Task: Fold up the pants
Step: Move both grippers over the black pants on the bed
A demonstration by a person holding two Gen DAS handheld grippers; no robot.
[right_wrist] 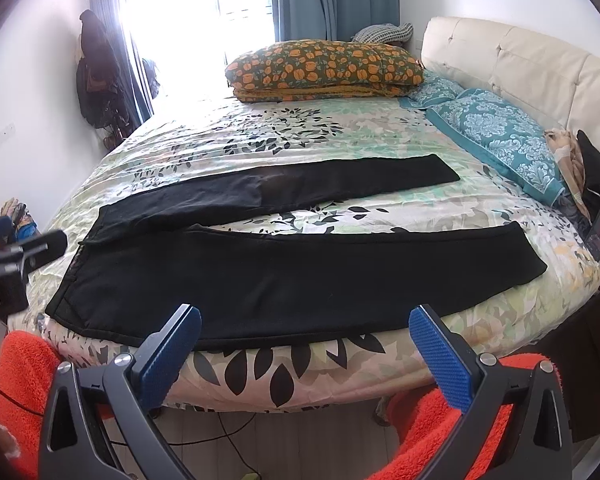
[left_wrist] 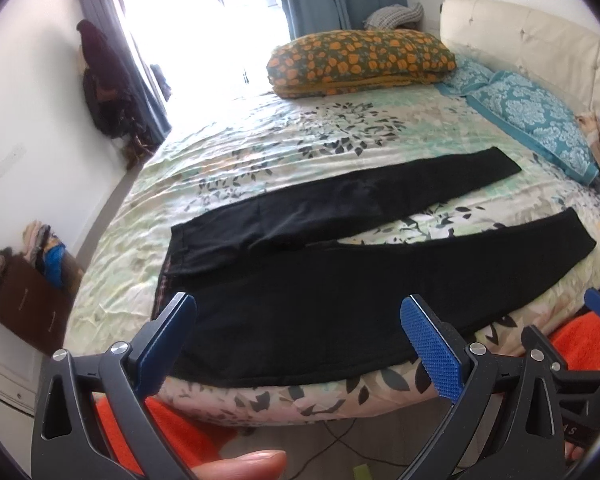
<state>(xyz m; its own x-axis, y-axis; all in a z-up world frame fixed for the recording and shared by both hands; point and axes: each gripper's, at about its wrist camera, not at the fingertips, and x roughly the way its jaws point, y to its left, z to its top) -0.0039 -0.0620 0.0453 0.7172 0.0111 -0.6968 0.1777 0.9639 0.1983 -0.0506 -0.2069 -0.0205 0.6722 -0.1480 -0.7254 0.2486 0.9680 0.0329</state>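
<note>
A floral bedspread (right_wrist: 300,136) carries an orange-flowered pillow (right_wrist: 324,68) beside teal pillows (right_wrist: 496,136).

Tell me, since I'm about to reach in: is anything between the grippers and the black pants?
Nothing visible. The black pants lie spread flat on the bed, just ahead of the open left gripper and open right gripper.

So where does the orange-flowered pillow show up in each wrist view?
Left wrist: orange-flowered pillow sits upper centre-right, at the bed's far end.
Right wrist: orange-flowered pillow sits upper centre.
Shared landmark: the cream headboard, to its right in both.
</note>
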